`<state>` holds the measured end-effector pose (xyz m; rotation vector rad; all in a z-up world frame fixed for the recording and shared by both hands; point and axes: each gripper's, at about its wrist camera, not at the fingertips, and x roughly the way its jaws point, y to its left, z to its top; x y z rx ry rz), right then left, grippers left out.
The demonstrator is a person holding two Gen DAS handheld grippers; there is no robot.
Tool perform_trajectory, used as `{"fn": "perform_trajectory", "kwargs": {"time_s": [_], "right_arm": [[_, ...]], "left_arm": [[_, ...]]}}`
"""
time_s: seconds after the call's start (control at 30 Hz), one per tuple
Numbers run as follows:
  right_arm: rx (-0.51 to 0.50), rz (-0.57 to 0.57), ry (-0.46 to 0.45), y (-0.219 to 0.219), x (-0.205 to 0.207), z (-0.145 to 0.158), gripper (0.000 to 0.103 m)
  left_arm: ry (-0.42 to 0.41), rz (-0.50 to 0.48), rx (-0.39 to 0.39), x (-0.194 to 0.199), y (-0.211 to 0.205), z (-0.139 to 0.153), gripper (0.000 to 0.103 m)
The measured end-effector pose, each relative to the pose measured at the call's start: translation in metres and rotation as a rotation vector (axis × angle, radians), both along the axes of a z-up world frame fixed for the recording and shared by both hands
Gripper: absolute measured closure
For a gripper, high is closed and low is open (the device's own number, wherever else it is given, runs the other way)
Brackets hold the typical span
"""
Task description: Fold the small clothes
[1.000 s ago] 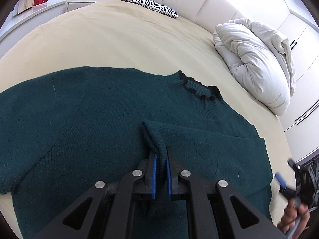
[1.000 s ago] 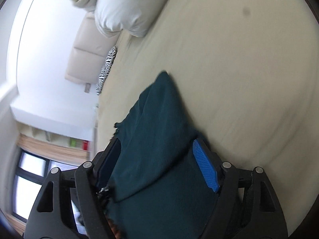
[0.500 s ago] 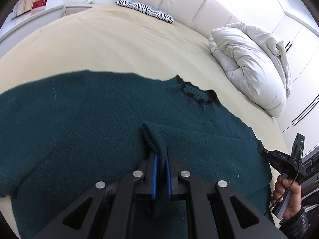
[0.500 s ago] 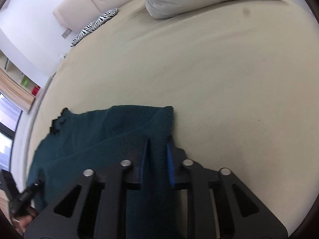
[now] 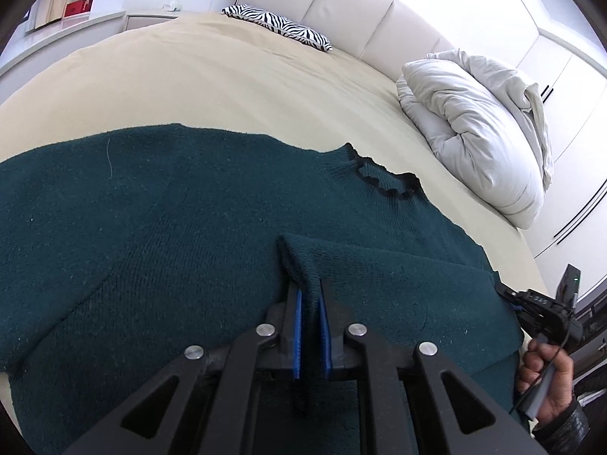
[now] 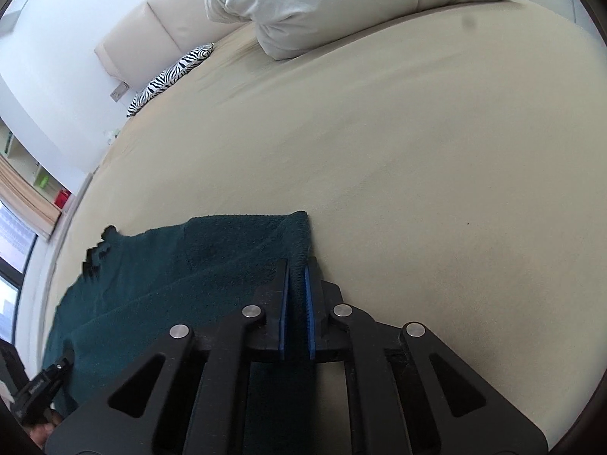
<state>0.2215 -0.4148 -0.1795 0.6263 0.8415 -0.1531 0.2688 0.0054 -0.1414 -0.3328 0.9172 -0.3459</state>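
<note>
Dark green sweater [image 5: 189, 227] spread on the bed [image 5: 227, 76], one sleeve already laid across the body. Left hand-held gripper [image 5: 308, 303] and right hand-held gripper [image 6: 296, 295] each pinch a fabric fold, jaws nearly closed. Early stage, apparently: most folds remain.

One dark green sweater [image 5: 197, 227] lies on one bed [image 5: 212, 83], its single black-trimmed collar [image 5: 387, 182] toward two o'clock in the left wrist view; two tools are present, the left tool [image 5: 309, 303] and the right tool [image 6: 296, 288], each with two blue pads closed on one fold of the knit; one white duvet bundle [image 5: 481, 140] sits at two o'clock; one zebra-striped pillow [image 5: 280, 24] lies at twelve o'clock; one hand [image 5: 546, 375] shows at four o'clock; one red box [image 5: 77, 8] stands at eleven o'clock.
</note>
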Motion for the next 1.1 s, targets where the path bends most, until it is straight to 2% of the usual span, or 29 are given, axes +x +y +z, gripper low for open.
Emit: {"fn": "perform_trajectory", "kwargs": {"time_s": [0.1,0.17,0.23,0.37,0.47,0.53,0.63,0.7,0.77,0.8,0.83,0.87,0.9,0.93,0.97,1.0,1.1], "right_arm": [[-0.008,-0.025,0.024,0.002,-0.018,0.017,0.085],[-0.061,0.017,-0.025,0.018,-0.039,0.037,0.084],[-0.113,0.086,-0.024,0.040,-0.049,0.046,0.084],[-0.255,0.156,0.099,0.058,-0.051,0.022,0.087],[-0.244,0.135,0.068,0.049,-0.055,0.018,0.090],[-0.324,0.071,0.111,0.045,-0.059,0.018,0.090],[-0.211,0.059,0.075,0.024,-0.064,0.012,0.090],[-0.231,0.073,0.088,0.026,-0.060,0.017,0.089],[-0.239,0.048,0.104,0.031,-0.061,0.028,0.083],[-0.209,0.025,0.092,0.030,-0.068,0.033,0.080],[-0.172,0.010,0.062,0.030,-0.075,0.041,0.080],[-0.148,-0.006,0.023,0.033,-0.085,0.053,0.079],[-0.151,-0.012,-0.003,0.038,-0.094,0.063,0.075],[-0.158,-0.008,-0.020,0.044,-0.101,0.069,0.070],[-0.162,0.012,-0.045,0.055,-0.111,0.079,0.068],[-0.161,0.030,-0.059,0.063,-0.118,0.084,0.066],[-0.149,0.089,-0.095,0.090,-0.141,0.096,0.058]], "left_arm": [[-0.004,0.001,-0.006,-0.001,0.001,-0.002,0.090],[-0.006,0.001,-0.002,-0.002,0.001,-0.002,0.090],[-0.006,0.002,0.001,-0.002,0.001,-0.001,0.090],[-0.004,0.000,-0.011,-0.002,0.002,-0.001,0.090],[0.000,-0.002,-0.035,-0.001,0.005,-0.002,0.090],[0.000,-0.001,-0.050,-0.001,0.007,-0.004,0.090],[0.008,-0.002,-0.053,-0.001,0.008,-0.003,0.089],[0.034,-0.003,-0.074,0.001,0.011,-0.001,0.088],[0.054,-0.007,-0.077,0.001,0.015,0.004,0.087],[0.056,-0.001,-0.069,-0.002,0.019,0.009,0.084],[0.052,0.011,-0.056,-0.007,0.023,0.014,0.075],[0.044,0.030,-0.039,-0.013,0.029,0.022,0.061],[0.026,0.052,-0.025,-0.020,0.037,0.030,0.052],[-0.014,0.080,-0.013,-0.032,0.050,0.042,0.037],[-0.045,0.099,-0.009,-0.042,0.061,0.050,0.031],[-0.071,0.129,-0.007,-0.055,0.080,0.059,0.030],[-0.067,0.229,-0.053,-0.087,0.140,0.067,0.030]]}}
